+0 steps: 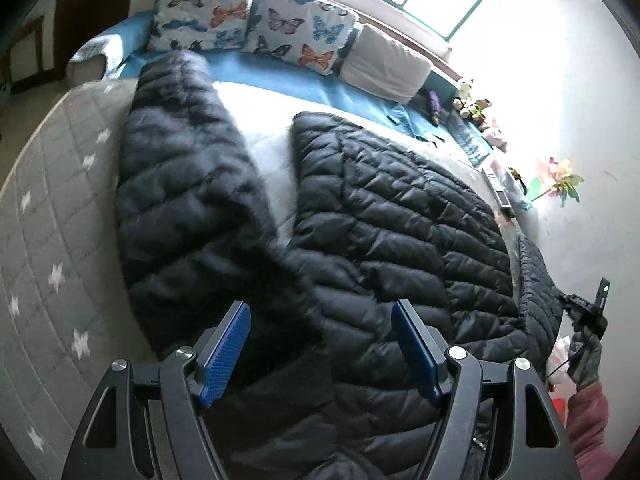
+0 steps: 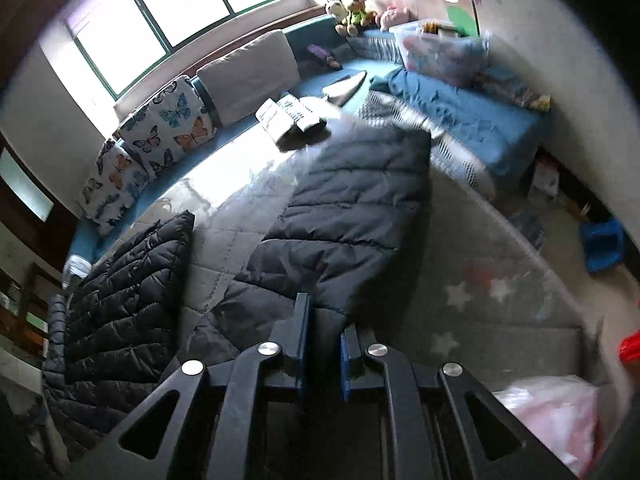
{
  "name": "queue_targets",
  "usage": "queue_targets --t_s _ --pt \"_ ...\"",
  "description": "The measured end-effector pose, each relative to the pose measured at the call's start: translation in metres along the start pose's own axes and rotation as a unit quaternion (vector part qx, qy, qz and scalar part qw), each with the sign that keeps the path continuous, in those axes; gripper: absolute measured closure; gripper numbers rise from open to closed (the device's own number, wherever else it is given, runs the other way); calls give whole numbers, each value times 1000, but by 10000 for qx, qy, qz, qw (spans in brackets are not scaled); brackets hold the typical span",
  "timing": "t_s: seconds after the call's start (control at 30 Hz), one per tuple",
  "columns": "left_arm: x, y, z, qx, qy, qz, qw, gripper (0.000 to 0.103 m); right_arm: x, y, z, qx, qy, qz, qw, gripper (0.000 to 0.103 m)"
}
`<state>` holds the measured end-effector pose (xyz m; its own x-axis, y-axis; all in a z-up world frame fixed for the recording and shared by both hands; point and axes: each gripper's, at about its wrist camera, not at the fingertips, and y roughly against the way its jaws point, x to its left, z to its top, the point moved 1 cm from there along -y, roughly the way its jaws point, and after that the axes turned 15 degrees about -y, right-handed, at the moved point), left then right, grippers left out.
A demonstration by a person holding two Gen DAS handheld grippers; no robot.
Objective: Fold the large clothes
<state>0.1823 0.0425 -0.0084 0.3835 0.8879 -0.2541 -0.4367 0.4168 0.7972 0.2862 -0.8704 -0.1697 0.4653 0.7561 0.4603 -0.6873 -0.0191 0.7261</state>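
My left tool (image 1: pixel 320 344) hangs with its blue pads spread apart, nothing between them, above the black quilted jacket (image 1: pixel 400 232). My right tool (image 2: pixel 324 320) is clamped on a fold of that jacket (image 2: pixel 344 208). The jacket lies spread on the grey star-patterned bed (image 1: pixel 52 240), one part raised. Beyond it, butterfly pillows (image 1: pixel 248 20) and a plain cushion (image 1: pixel 384 64) line the blue bench under the window (image 2: pixel 180 4). Stuffed toys (image 2: pixel 352 12) and a clear storage box (image 2: pixel 440 52) sit at the far right.
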Motion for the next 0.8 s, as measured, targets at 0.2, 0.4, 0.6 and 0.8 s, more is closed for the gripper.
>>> queue_targets --t_s 0.2,0.4,0.6,0.8 --pt "-14 -10 47 -50 -366 -140 9992 23 62 31 1 -63 1061 -297 9939 69" --pt "-2 -54 80 225 -227 -190 9993 23 58 18 1 44 1249 -1277 9839 59" --pt "15 -99 94 494 90 -340 9982 23 36 43 11 -191 927 -1278 9873 59" --pt "18 -122 104 511 46 -155 9986 23 92 27 -10 609 1363 113 9887 58"
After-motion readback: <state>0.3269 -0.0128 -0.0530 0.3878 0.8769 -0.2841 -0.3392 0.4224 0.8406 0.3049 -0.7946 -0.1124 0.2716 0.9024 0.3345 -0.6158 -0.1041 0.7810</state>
